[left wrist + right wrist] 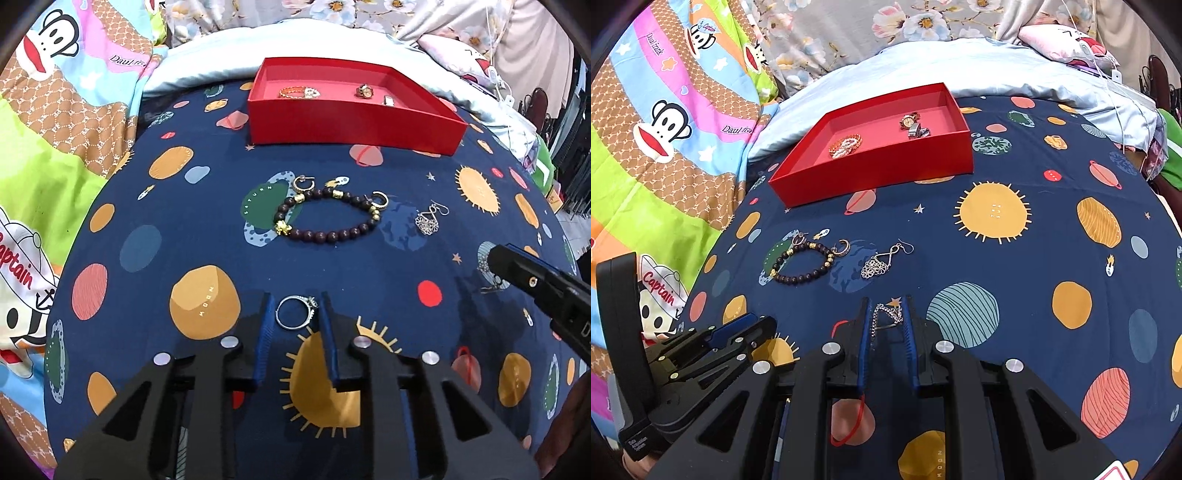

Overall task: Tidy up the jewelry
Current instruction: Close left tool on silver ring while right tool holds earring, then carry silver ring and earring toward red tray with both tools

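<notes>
At the lower centre of the left wrist view, the silver ring (295, 312) lies flat on the planet-print cloth (369, 258), caught between the blue pads of the left gripper (296, 308). The jaws pinch it from both sides, its stone toward the right-hand pad. The red box (351, 122) sits straight ahead of these jaws at the upper centre of the frame, so the carry looks like a lift and a push forward over the bead bracelet (327, 216). In the right wrist view, the right gripper (886, 314) has its jaws pressed onto a silver dangle earring (886, 315), with the box up and left of it, and its mate (882, 260) lying just ahead.
</notes>
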The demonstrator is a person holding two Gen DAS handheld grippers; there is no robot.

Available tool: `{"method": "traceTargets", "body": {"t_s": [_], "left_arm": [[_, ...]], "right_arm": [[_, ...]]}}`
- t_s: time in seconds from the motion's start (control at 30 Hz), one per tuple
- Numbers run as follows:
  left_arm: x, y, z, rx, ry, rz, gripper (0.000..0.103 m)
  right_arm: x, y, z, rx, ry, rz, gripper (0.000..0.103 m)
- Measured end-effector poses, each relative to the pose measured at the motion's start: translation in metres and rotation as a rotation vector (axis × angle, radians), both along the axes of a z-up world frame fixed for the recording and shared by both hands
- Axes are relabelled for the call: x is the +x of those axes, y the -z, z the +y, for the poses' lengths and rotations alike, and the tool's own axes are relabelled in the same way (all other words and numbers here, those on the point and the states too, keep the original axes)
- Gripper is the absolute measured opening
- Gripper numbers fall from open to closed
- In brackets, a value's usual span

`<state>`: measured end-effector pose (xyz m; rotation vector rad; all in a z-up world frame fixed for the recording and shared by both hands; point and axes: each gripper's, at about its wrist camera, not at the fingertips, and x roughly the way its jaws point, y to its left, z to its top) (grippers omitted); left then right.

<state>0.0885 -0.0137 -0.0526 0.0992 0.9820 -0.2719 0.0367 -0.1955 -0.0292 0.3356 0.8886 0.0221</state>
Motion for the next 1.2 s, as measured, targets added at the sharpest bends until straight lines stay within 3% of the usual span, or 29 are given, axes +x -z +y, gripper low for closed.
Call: {"method": "traceTargets", "body": {"t_s": [0.3,0.6,0.87,1.2], "left_arm": [[-0.001,-0.005,0.002,-0.026,-0.001,0.02,0.023],[0.009,-0.026,-0.002,-0.024,0.005,-0.022,0.023],[0.045,-0.057,-0.009,-0.01,-0.011,-0.113,0.023],[0.116,-0.093,-0.03,-0.008,-0.027,-0.224,0.023]], "right_arm": [[0.0,-0.006,0.0,0.009,-0.001,-0.016,0.015],[0.007,-0.032,-0.001,-0.001,-0.011,-0.075,0.015],[0.036,-0.057,-0.01,-0.006,-0.02,-0.139,0.015],[0.108,-0.088,-0.032,-0.001,-0.022,-0.213,0.015]]}}
